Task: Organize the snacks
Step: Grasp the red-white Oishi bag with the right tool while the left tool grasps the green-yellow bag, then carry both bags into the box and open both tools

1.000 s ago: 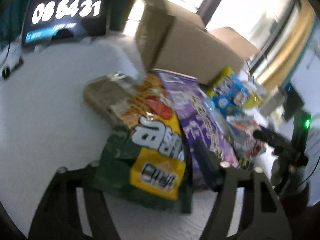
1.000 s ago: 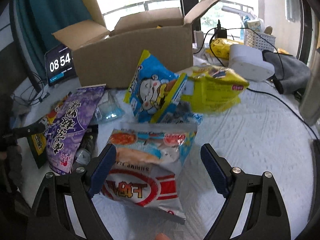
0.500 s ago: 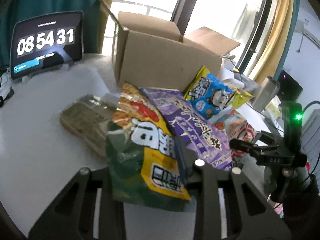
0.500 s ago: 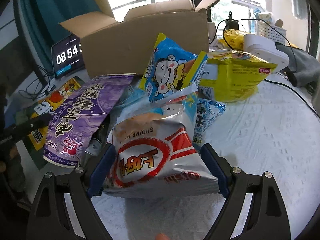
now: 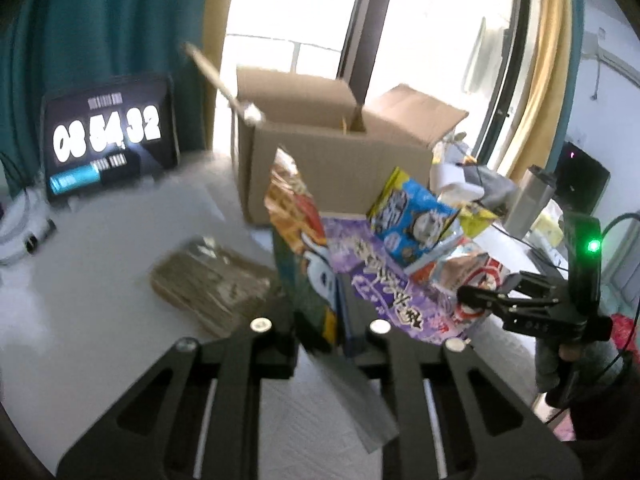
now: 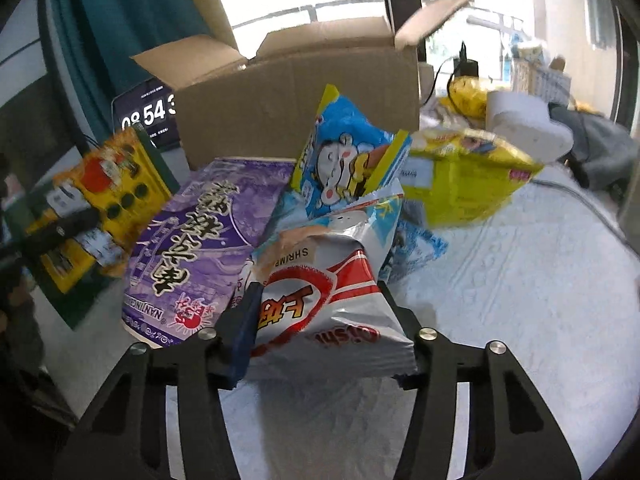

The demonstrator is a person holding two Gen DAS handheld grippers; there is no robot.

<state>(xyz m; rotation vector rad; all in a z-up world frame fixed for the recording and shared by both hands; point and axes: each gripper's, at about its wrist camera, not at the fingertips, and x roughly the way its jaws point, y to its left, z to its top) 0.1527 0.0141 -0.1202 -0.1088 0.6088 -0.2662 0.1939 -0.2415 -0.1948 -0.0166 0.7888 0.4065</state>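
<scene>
The left gripper (image 5: 320, 320) has just been closing and now pinches the bottom edge of the green and yellow bag (image 5: 300, 248), which stands up on edge between its jaws, lifted clear of the table (image 5: 100, 280). The right gripper (image 6: 324, 324) has also just been closing; its jaws sit against both sides of the silver shrimp chip bag (image 6: 328, 304) and seem to squeeze it, though that bag looks to rest on the table yet.

Just beyond the two held bags lies the rest of the pile: a purple bag (image 6: 200, 248) flat between them, a blue bag (image 6: 344, 152) propped against the front wall of the cardboard box (image 6: 300, 100), and a yellow bag (image 6: 460, 176) off to the right. A brown flat pack (image 5: 212, 284) lies alone nearer the table's left side. The box stands at the far edge of the table with its flaps open, a clock screen (image 5: 108, 136) beside it.

The step in hand looks like picking up: both tools have a snack. Next, I reckon each bag must be carried up over the front wall and let go inside, keeping clear of the raised flaps; the soft bags may sag or slip in a thin grip.
</scene>
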